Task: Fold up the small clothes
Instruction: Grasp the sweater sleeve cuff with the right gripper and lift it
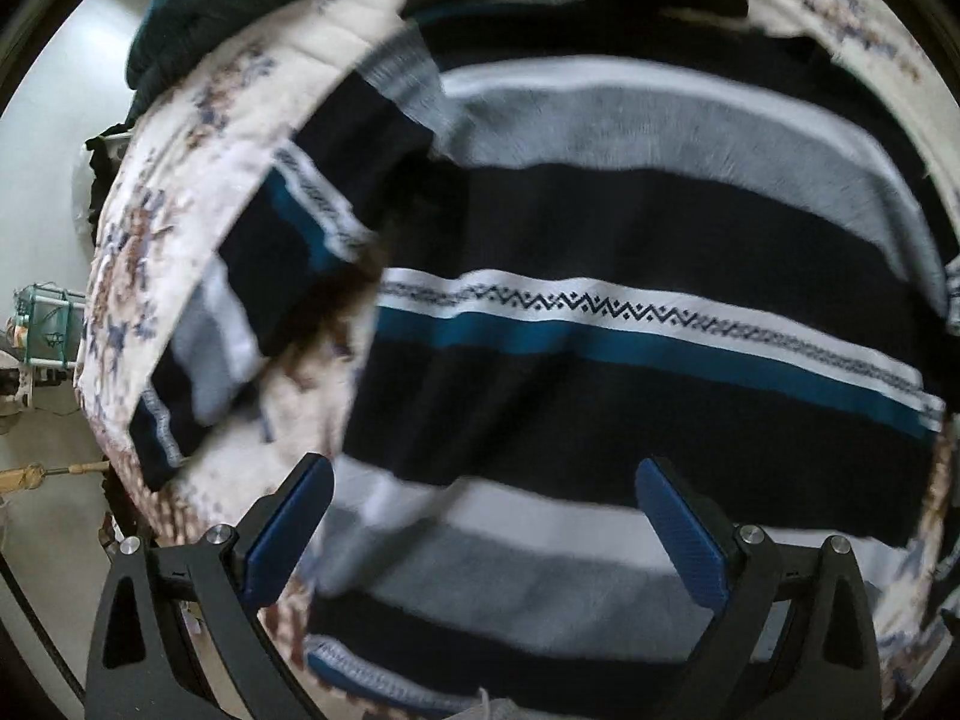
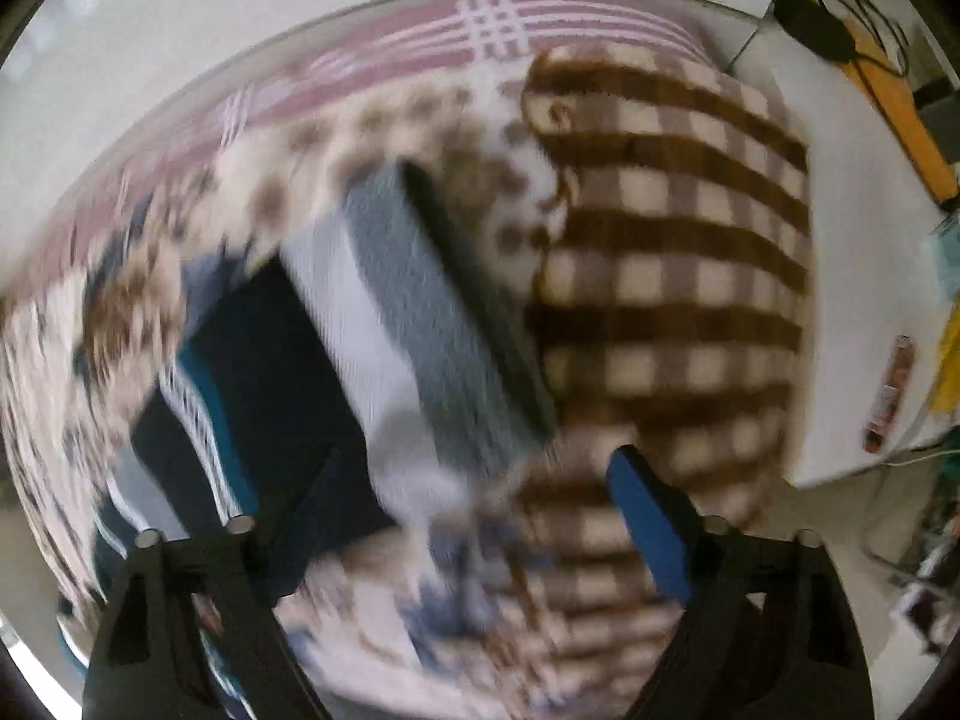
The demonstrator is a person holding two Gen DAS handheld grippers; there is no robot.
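Note:
A striped sweater [image 1: 600, 252] in navy, grey, white and teal lies spread on a floral sheet [image 1: 156, 228]. Its sleeve [image 1: 252, 300] lies out to the left. My left gripper [image 1: 483, 480] is open and empty just above the sweater's lower part. In the blurred right wrist view a sleeve or edge of the same sweater [image 2: 372, 336] lies on the floral sheet [image 2: 78, 360]. My right gripper [image 2: 474, 468] is open and empty over the end of that striped part.
A brown and cream checked blanket [image 2: 672, 276] lies to the right of the sweater. A pink striped cloth [image 2: 420, 42] lies behind it. A dark teal garment [image 1: 198, 6] sits at the top left. White floor and clutter lie beyond the bed edges.

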